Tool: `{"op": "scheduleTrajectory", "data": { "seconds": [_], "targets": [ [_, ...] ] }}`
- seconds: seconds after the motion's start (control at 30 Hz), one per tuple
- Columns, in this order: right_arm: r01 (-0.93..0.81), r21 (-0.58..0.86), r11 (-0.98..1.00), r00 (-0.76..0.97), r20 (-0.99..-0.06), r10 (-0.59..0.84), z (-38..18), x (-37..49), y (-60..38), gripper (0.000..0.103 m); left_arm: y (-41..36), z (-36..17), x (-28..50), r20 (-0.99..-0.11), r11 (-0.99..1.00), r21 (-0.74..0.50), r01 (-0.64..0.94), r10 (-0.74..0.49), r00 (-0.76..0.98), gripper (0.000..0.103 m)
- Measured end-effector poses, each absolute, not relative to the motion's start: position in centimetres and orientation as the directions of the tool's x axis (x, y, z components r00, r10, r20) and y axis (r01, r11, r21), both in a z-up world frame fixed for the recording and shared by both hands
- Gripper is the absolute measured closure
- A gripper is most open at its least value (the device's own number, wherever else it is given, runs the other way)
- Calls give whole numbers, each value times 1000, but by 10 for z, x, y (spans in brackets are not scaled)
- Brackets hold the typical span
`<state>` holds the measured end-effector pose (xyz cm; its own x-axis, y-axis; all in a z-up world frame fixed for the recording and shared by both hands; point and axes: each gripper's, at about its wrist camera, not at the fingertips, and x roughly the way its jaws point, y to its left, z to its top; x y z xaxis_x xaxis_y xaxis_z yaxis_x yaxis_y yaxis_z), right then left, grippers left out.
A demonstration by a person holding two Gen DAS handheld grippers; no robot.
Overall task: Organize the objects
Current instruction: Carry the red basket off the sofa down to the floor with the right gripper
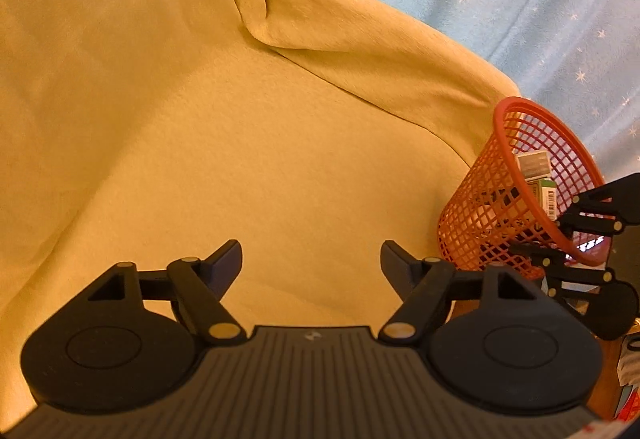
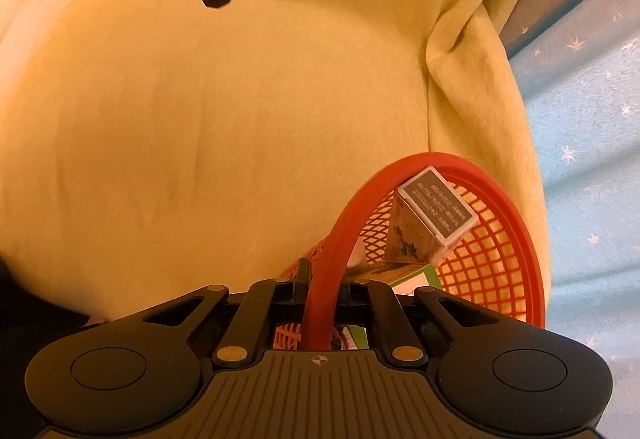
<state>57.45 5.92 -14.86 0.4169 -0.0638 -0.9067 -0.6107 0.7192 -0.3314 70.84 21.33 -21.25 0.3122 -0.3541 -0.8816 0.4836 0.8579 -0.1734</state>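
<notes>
The right gripper (image 2: 320, 285) clamped its jaws on the red basket (image 2: 496, 259) rim; the left gripper (image 1: 311, 259) hovered beside the basket, jaws spread, empty.

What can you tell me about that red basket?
The basket is a round, orange-red mesh bin that looks like plastic, with a thick smooth rim and walls that narrow toward the base. It sits tilted on the yellow cloth, near its edge. Small boxes stand inside, one leaning against the rim. The right tool is shut on the rim, one finger inside and one outside. The left tool is open and apart from it.
</notes>
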Motion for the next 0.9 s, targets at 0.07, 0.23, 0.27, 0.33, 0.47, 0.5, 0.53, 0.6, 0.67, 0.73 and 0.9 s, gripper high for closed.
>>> {"op": "scheduleTrajectory", "data": {
  "seconds": [0.07, 0.23, 0.27, 0.33, 0.47, 0.5, 0.53, 0.6, 0.67, 0.73, 0.9],
  "targets": [
    [-618, -334, 712, 417, -907, -63, -145, 563, 57, 99, 207, -212, 700, -883, 861, -176, 476, -352, 311, 24],
    [-649, -336, 683, 415, -908, -52, -140, 530, 40, 99, 177, -210, 673, -883, 864, -178, 472, -352, 312, 14],
    [-656, -335, 676, 414, -909, -48, -139, 524, 36, 99, 169, -210, 666, -882, 865, -179, 468, -352, 313, 14],
    [-675, -335, 657, 415, -909, -38, -140, 512, 22, 99, 152, -211, 652, -880, 872, -180, 455, -349, 321, 10],
    [-726, -328, 604, 416, -909, 6, -152, 479, -13, 99, 113, -215, 622, -873, 892, -168, 421, -332, 357, 6],
    [-739, -325, 590, 416, -909, 21, -156, 471, -24, 99, 103, -217, 614, -871, 900, -167, 402, -325, 367, 5],
    [-751, -317, 579, 412, -910, 36, -161, 464, -34, 99, 94, -218, 605, -872, 908, -166, 384, -317, 374, 5],
    [-778, -305, 549, 407, -911, 71, -169, 439, -53, 98, 73, -220, 584, -873, 928, -154, 340, -289, 393, 4],
    [-807, -296, 511, 401, -910, 107, -180, 424, -73, 99, 51, -224, 561, -874, 945, -149, 291, -263, 409, 3],
    [-834, -290, 469, 391, -911, 132, -192, 413, -89, 98, 32, -228, 538, -876, 959, -148, 242, -241, 419, 1],
    [-866, -274, 418, 361, -921, 144, -226, 391, -126, 98, -2, -259, 495, -903, 976, -167, 143, -209, 375, 1]
  ]
}}
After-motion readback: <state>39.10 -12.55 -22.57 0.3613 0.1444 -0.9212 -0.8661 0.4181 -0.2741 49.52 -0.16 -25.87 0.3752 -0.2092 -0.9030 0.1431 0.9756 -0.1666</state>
